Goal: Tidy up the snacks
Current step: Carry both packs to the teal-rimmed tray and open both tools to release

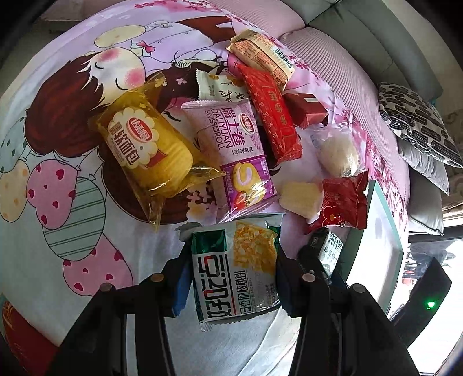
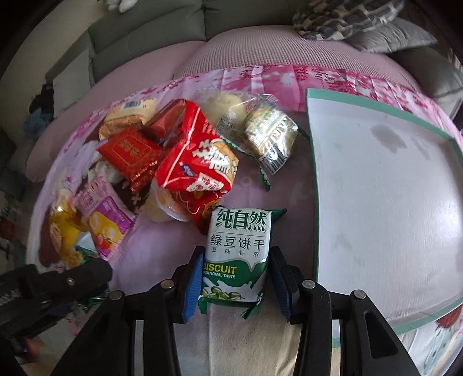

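Cartoon-printed cloth (image 1: 58, 179) covers the counter, with a grey sofa (image 2: 144, 26) and pillows behind it. Snacks lie heaped at the middle: a yellow bread packet (image 1: 144, 144), a purple Swiss roll packet (image 1: 231, 144), a red wafer packet (image 1: 272, 112) and others. From the heap in the right wrist view, the white tray with a green rim (image 2: 385, 185) lies bare at about three o'clock.

Both hands are carrying at this moment. The left gripper (image 1: 231, 272) has its jaws clenched on a white and green packet with a yellow picture (image 1: 234, 266), held just on the near side of the heap. The right gripper (image 2: 235, 274) has its jaws clenched on the green bean biscuit packet (image 2: 237, 251), at about six o'clock of the red crumpled bag (image 2: 196, 162) and just left of the tray's edge.

By my judgement the step in hand is the carry from heap to tray. The next move calls for swinging the right packet toward three o'clock, over the green rim, lowering it flat and only then letting go; the left packet should follow beside it without crossing arms.
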### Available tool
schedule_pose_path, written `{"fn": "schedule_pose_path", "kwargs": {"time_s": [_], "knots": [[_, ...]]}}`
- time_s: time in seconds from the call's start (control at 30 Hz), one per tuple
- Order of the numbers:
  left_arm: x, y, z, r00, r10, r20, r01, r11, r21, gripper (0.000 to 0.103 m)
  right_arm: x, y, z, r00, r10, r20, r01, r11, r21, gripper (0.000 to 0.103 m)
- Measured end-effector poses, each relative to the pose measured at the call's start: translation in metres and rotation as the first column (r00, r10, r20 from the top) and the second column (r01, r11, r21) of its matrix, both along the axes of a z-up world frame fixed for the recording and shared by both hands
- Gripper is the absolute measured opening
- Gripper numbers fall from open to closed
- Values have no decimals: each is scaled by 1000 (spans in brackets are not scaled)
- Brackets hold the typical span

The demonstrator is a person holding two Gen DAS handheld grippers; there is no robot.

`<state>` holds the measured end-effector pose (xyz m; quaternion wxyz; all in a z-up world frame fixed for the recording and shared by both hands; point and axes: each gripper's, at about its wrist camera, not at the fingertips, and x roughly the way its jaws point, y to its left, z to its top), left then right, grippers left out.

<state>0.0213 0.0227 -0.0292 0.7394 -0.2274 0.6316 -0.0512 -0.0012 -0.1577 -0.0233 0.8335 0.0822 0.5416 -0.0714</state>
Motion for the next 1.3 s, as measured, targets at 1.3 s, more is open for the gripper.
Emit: {"fn": "schedule_pose_path", "kwargs": {"time_s": [1.3], "knots": [[-2,-17,39,988,-46,149,38,998,54,51,-32,-14,49,979,-77,190,78,997,2,43]]}}
